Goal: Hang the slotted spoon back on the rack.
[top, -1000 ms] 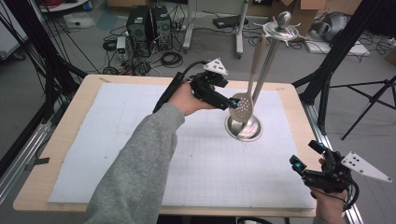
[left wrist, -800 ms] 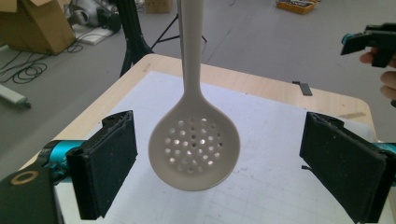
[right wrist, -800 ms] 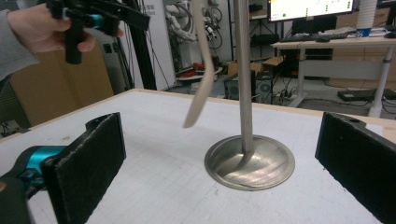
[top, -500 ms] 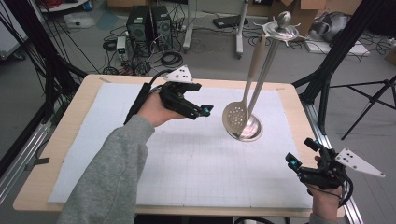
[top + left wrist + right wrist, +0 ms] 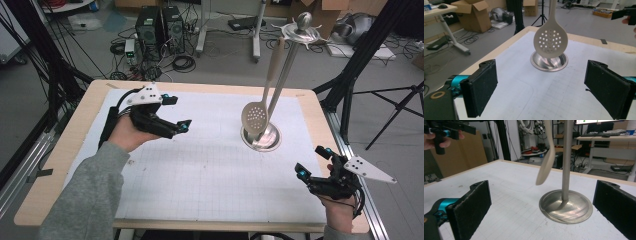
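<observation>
Overhead, the slotted spoon [image 5: 256,118] is seen hanging on the metal stand [image 5: 287,75], well apart from both empty, wide-open grippers: left gripper [image 5: 176,112], right gripper [image 5: 312,161]. Along the left gripper's jaws, the spoon is seen ahead between them; along the right's, likewise.

Illumination is even and diffuse, bright across the white mat [image 5: 210,165] on the desk [image 5: 65,165]; shadows are faint and soft. The metal stand base [image 5: 566,206] shows mild reflections without harsh glare. The slotted spoon [image 5: 545,162] is slightly soft in the right gripper view. Near fingers [image 5: 482,87] render slightly soft. The high view is grainy, with low detail.
</observation>
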`<state>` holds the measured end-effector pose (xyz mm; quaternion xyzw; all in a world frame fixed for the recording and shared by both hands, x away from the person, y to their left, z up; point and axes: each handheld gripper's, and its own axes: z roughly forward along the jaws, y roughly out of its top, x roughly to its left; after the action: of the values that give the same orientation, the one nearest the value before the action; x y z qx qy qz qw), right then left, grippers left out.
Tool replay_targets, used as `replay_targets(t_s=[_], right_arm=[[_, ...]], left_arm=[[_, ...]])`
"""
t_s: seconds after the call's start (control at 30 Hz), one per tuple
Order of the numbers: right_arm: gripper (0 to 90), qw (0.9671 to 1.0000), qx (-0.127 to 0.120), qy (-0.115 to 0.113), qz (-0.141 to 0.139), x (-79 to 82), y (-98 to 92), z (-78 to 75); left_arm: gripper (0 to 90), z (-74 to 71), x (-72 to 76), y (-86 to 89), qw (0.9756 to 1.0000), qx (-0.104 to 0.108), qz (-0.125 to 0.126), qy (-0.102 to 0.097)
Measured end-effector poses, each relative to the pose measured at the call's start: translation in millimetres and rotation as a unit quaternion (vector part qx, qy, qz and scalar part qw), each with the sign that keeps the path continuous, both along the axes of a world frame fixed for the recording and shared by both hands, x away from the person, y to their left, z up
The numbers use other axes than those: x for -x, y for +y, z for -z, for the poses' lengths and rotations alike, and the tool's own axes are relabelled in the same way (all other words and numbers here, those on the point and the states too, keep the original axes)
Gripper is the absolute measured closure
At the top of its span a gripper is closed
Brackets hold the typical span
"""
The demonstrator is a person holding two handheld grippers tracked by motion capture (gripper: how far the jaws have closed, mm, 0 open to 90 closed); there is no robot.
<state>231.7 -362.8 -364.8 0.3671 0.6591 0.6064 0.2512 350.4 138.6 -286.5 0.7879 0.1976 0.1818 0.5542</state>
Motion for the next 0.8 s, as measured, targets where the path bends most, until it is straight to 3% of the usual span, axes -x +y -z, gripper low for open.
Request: replay_targets(t_s=[0.33, 0.53, 0.77, 0.8], right_arm=[[0.8, 0.9999, 0.008, 0.000, -0.008, -2.1, 8.2, -0.7], [0.9, 0.9998, 0.012, 0.000, -0.016, -3.7, 13.6, -0.9], [0.9, 0.9997, 0.012, -0.002, -0.023, -3.8, 17.3, -1.7], [0.9, 0.9996, 0.012, -0.004, -0.023, -4.1, 17.5, -1.7]], left_arm=[[11.7, 12.9, 25.0, 43.9, 0.9986, 0.047, -0.018, -0.013], [11.7, 22.3, 37.7, 67.6, 0.9964, 0.064, -0.047, -0.029], [11.6, 34.8, 51.7, 90.6, 0.9941, 0.069, -0.076, -0.036], [11.5, 38.1, 57.3, 97.9, 0.9929, 0.066, -0.088, -0.045]])
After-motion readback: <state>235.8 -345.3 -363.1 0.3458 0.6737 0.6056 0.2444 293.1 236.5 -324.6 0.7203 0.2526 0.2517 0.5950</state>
